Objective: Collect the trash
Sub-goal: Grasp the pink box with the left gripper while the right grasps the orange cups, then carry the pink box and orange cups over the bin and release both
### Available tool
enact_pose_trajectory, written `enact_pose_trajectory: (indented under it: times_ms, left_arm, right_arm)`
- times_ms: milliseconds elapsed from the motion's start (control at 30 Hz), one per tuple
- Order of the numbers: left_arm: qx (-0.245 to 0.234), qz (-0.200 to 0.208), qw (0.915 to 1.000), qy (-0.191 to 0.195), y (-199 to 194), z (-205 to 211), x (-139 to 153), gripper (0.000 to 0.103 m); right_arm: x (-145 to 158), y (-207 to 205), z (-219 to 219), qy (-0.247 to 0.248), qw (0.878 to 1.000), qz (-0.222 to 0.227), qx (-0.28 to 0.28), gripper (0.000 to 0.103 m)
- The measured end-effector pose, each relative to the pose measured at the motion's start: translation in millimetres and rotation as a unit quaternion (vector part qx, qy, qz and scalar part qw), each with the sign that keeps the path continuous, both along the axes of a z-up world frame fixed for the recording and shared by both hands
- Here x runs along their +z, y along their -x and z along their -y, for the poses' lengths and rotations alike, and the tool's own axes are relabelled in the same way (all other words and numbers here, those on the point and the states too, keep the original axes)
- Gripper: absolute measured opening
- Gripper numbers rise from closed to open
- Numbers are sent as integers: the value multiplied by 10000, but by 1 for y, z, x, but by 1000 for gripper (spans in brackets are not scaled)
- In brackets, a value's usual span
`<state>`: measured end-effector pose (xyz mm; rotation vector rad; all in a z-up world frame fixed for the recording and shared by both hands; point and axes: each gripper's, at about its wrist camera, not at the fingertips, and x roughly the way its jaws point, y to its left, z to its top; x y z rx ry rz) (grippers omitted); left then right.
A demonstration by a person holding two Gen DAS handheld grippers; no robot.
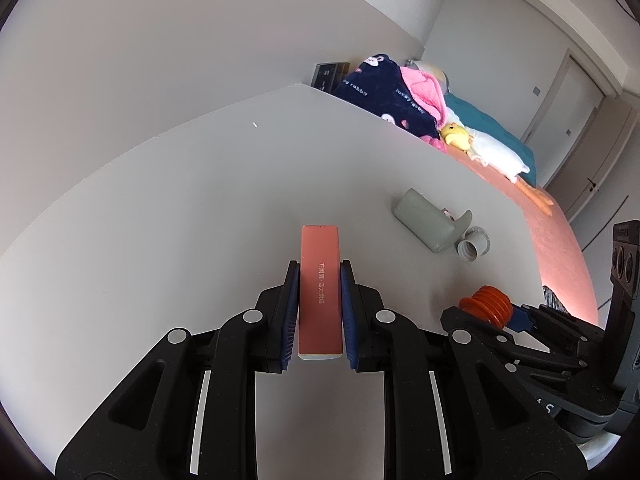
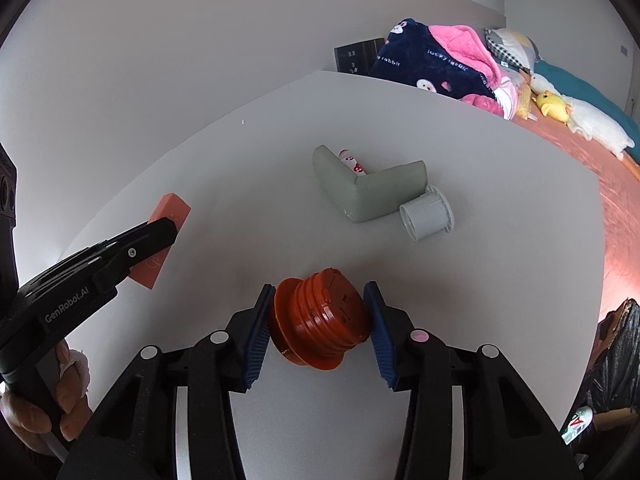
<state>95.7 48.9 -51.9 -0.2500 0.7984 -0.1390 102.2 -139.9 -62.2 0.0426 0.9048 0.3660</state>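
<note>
White tabletop (image 2: 160, 140) beneath both tools: left gripper (image 1: 320, 304) clamps a salmon box (image 1: 320, 280) between its pads; right gripper (image 2: 318, 320) brackets an orange ribbed cap (image 2: 318, 320), left pad touching, right just clear

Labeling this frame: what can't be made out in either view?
- Right gripper grip on orange cap: right wrist view, right pad contact unclear.
- Small tube: both views, mostly behind green foam corner.
- Black bag: right wrist view, cut off by edge.
- Print on pink box: left wrist view, too small.
</note>
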Motion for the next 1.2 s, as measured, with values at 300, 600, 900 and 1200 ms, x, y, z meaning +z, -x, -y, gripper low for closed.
enact_pose_trajectory:
  times_ms: [300, 600, 900, 1200]
  left_arm:
    - [-219, 99, 9996, -165, 8, 21, 10, 19]
    - [-474, 150, 9987, -148, 24, 49, 16, 19]
    - [-856, 131, 9962, -132, 38, 89, 18, 19]
    - [-1214, 122, 9923, -218, 45, 129, 22, 19]
  right_arm:
    - [12, 17, 28, -79, 9998, 73, -162, 47]
    - [23, 36, 57, -244, 9989, 200, -358, 47]
    - [27, 56, 90, -333, 9972, 298, -596, 47]
    - [28, 70, 124, -389, 9946, 377, -886, 47]
